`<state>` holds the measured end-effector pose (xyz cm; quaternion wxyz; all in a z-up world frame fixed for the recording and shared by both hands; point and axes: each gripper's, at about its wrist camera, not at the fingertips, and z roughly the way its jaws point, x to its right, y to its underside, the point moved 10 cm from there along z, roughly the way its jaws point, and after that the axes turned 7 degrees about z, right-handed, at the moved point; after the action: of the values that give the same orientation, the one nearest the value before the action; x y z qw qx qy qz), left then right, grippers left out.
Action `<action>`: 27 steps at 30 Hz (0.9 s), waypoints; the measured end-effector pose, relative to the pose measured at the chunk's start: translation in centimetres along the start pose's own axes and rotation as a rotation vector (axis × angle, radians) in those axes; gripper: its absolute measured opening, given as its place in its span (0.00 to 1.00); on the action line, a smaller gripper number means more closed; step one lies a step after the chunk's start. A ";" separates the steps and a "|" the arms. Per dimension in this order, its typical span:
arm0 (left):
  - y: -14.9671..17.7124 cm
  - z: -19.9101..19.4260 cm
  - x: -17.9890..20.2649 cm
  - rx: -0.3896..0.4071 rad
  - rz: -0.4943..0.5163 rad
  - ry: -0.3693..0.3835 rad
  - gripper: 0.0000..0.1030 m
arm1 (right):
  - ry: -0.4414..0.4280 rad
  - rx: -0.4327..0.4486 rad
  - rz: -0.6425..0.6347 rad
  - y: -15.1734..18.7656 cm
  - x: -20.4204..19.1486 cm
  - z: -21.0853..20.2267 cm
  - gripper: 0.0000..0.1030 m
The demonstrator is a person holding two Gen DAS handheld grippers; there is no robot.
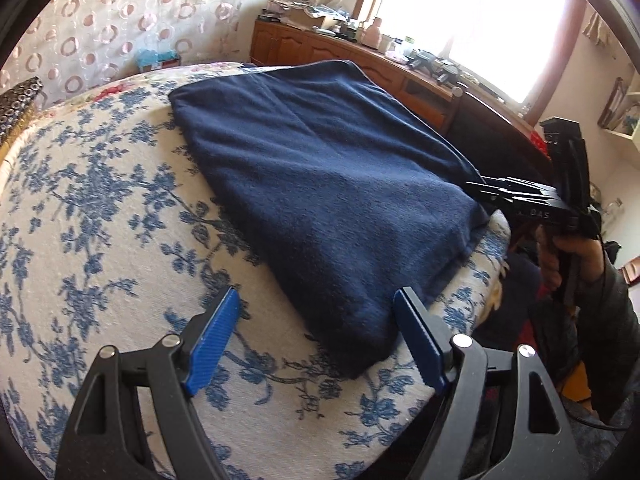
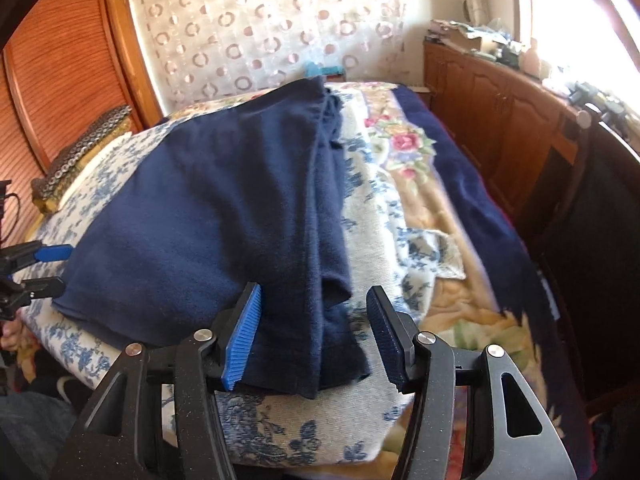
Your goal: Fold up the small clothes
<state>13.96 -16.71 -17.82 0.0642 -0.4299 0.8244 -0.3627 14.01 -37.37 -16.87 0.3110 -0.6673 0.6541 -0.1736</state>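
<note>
Navy garment (image 1: 320, 184), already folded at least once, lies on the floral-covered cushion (image 1: 100, 216) at frame centre. Left gripper (image 1: 316, 340) open beside its near corner; right gripper (image 2: 314, 336) open, jaws straddling the layered near edge without pinching. Step judged: between folds; next move calls for both jaws closing on edges.

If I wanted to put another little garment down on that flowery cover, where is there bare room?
The widest bare stretch of the blue-flowered cover lies left of the navy cloth, toward the patterned curtain. A narrower strip runs along the near edge by the left gripper. The wooden sideboard under the window is crowded.
</note>
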 end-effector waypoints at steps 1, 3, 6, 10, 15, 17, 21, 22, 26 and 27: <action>0.0 0.0 0.1 0.001 0.002 -0.001 0.70 | -0.012 -0.006 -0.006 0.1 -0.3 0.1 0.51; -0.1 -0.1 0.2 0.004 -0.002 0.012 0.66 | -0.014 -0.009 -0.016 0.2 -0.7 0.1 0.50; -0.4 0.0 0.3 0.006 -0.009 0.033 0.58 | -0.042 -0.015 -0.013 0.3 -1.2 0.2 0.39; -0.6 0.5 1.0 0.000 0.003 0.064 0.25 | -0.102 -0.023 -0.002 0.2 -1.9 0.3 0.11; -3.1 -2.0 1.3 0.089 0.043 0.033 0.10 | -0.105 0.077 -0.020 -1.4 -3.0 -1.6 0.07; -4.9 -4.1 1.4 0.145 0.061 0.012 0.10 | -0.100 0.124 -0.037 -2.5 -3.6 -2.7 0.07; -9.1 -9.4 0.7 0.268 0.080 -0.025 0.09 | -0.120 0.203 -0.089 -5.7 -5.8 -5.6 0.07; -10.2 -10.9 0.5 0.298 0.087 -0.034 0.09 | -0.127 0.233 -0.108 -6.7 -6.5 -6.6 0.07; -13.7 -16.5 -0.5 0.396 0.108 -0.073 0.09 | -0.160 0.331 -0.156 -10.4 -9.1 -10.5 0.06; -14.7 -18.2 -0.9 0.421 0.108 -0.079 0.09 | -0.172 0.353 -0.168 -11.4 -9.8 -11.6 0.06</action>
<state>16.67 -11.59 4.87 0.2039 -0.3759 0.7492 -0.5058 14.50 -30.46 0.79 0.4621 -0.6671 0.5265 -0.2535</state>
